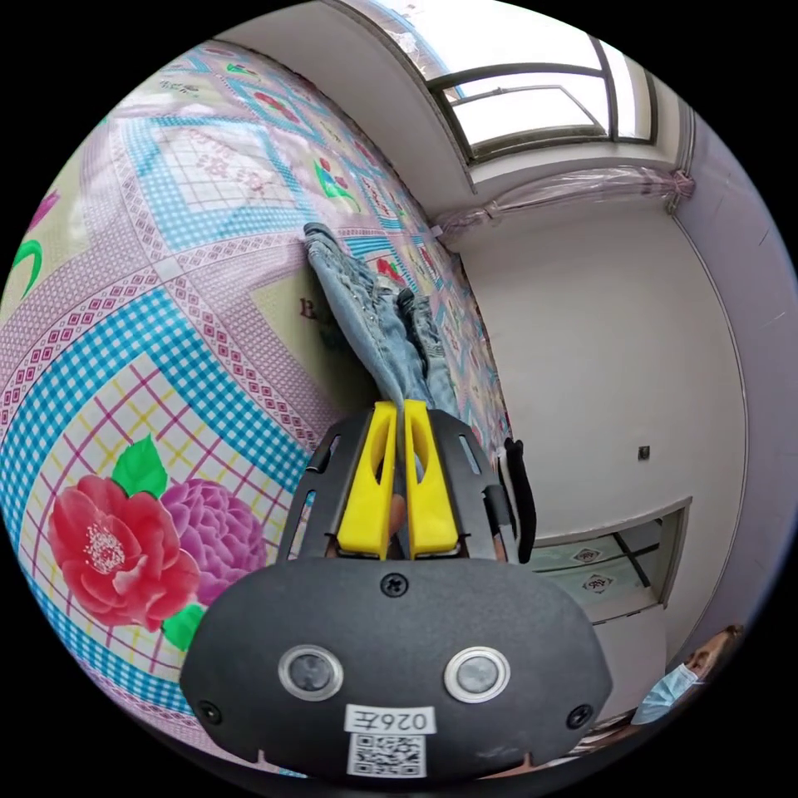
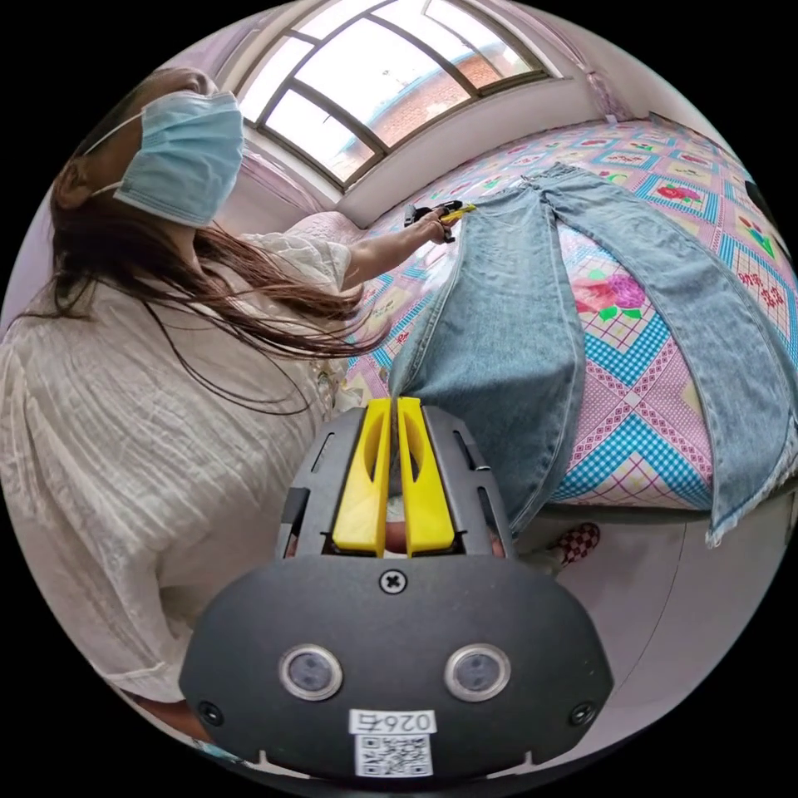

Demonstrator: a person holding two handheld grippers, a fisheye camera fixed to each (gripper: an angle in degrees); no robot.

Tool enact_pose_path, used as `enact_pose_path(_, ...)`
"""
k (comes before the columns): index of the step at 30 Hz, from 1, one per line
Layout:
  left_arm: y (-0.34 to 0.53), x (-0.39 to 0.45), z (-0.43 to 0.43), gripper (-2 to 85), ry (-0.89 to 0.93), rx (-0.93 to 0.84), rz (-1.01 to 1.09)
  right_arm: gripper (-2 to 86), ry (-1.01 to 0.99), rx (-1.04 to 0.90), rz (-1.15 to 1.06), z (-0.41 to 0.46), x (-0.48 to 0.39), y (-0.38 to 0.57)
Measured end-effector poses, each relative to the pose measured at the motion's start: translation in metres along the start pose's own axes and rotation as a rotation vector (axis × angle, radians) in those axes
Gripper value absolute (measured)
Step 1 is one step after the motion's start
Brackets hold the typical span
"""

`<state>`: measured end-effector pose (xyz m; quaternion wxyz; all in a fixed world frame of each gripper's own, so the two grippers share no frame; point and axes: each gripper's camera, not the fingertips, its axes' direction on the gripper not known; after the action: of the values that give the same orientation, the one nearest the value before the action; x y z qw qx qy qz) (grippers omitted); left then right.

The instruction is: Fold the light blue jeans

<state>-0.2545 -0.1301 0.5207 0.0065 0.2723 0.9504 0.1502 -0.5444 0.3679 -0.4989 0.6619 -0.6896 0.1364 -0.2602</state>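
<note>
Left gripper view: left tongs [image 1: 402,406] closed on the light blue jeans [image 1: 378,324], which run to 12 o'clock across the floral bed [image 1: 166,349]. Right gripper view: right tongs [image 2: 395,403] pinch one leg's edge, the other leg [image 2: 706,332] flat at 2 o'clock; that edge is held at both ends, likely to fold this leg over.

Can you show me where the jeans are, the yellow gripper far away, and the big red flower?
light blue jeans [image 2: 499,332]: right gripper view, on the near leg.
left gripper [image 2: 445,213]: right gripper view, between its yellow tips at the waistband.
red flower [image 1: 108,549]: left gripper view, on the bedsheet print's petals.
</note>
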Motion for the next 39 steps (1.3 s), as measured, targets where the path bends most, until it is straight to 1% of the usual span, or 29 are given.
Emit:
enact_pose_path(5,0.008,0.061,0.019,-0.5,-0.027,0.041,0.05,-1.6,-0.07,0.081,-0.036,-0.068,0.03,-0.006)
enact_pose_path(8,0.01,0.116,0.048,-0.5,-0.076,0.045,0.097,-1.5,-0.114,0.136,-0.03,-0.121,0.065,-0.012)
enact_pose_path(10,0.01,0.154,0.076,-0.5,-0.119,0.034,0.136,-1.5,-0.146,0.182,0.004,-0.168,0.106,-0.018)
enact_pose_path(11,0.009,0.179,0.099,-0.5,-0.153,0.028,0.161,-1.5,-0.151,0.196,0.019,-0.18,0.118,-0.02)
enact_pose_path(13,0.008,0.215,0.144,-0.5,-0.203,0.015,0.195,-1.5,-0.195,0.255,0.09,-0.224,0.171,-0.024)
enact_pose_path(14,0.009,0.237,0.18,-0.5,-0.234,0.008,0.217,-1.5,-0.211,0.27,0.108,-0.234,0.185,-0.026)
enact_pose_path(15,0.011,0.259,0.22,-0.4,-0.289,0.006,0.252,-1.5,-0.245,0.288,0.149,-0.251,0.216,-0.029)
enact_pose_path(16,0.014,0.269,0.241,-0.3,-0.324,0.003,0.274,-1.5,-0.256,0.302,0.199,-0.265,0.251,-0.032)
enact_pose_path(17,0.022,0.284,0.283,-0.3,-0.401,-0.011,0.3,-1.4,-0.258,0.301,0.226,-0.27,0.27,-0.033)
enact_pose_path(18,0.031,0.294,0.323,-0.3,-0.477,-0.042,0.311,-1.4,-0.256,0.293,0.305,-0.277,0.31,-0.032)
enact_pose_path(19,0.037,0.297,0.343,-0.3,-0.509,-0.064,0.32,-1.1,-0.252,0.288,0.415,-0.282,0.354,-0.027)
enact_pose_path(21,0.064,0.304,0.412,-0.4,-0.596,-0.163,0.389,-0.6,-0.291,0.288,0.555,-0.282,0.409,-0.014)
enact_pose_path(22,0.07,0.304,0.425,-0.5,-0.61,-0.185,0.406,0.0,-0.305,0.288,0.645,-0.279,0.436,-0.005)
enact_pose_path(24,0.091,0.3,0.461,-0.5,-0.675,-0.234,0.436,2.0,-0.337,0.305,0.691,-0.275,0.454,0.001)
enact_pose_path(26,0.101,0.297,0.469,-0.6,-0.691,-0.231,0.438,5.1,-0.353,0.304,0.672,-0.273,0.454,-0.001)
enact_pose_path(27,0.106,0.293,0.465,-0.6,-0.67,-0.204,0.426,7.2,-0.34,0.303,0.659,-0.273,0.449,-0.004)
enact_pose_path(30,0.113,0.279,0.441,-0.6,-0.581,-0.147,0.36,8.7,-0.26,0.272,0.593,-0.271,0.427,-0.016)
enact_pose_path(32,0.12,0.268,0.423,-0.6,-0.523,-0.116,0.326,6.9,-0.172,0.203,0.533,-0.264,0.407,-0.031)
enact_pose_path(34,0.133,0.261,0.403,-0.6,-0.485,-0.086,0.317,0.7,0.013,0.033,0.429,-0.243,0.376,-0.057)
enact_pose_path(36,0.158,0.257,0.374,-0.6,-0.465,-0.054,0.336,-0.6,0.136,-0.041,0.37,-0.231,0.351,-0.077)
enact_pose_path(39,0.193,0.25,0.336,-0.6,-0.465,-0.06,0.383,-1.2,0.177,-0.005,0.186,-0.233,0.296,-0.119)
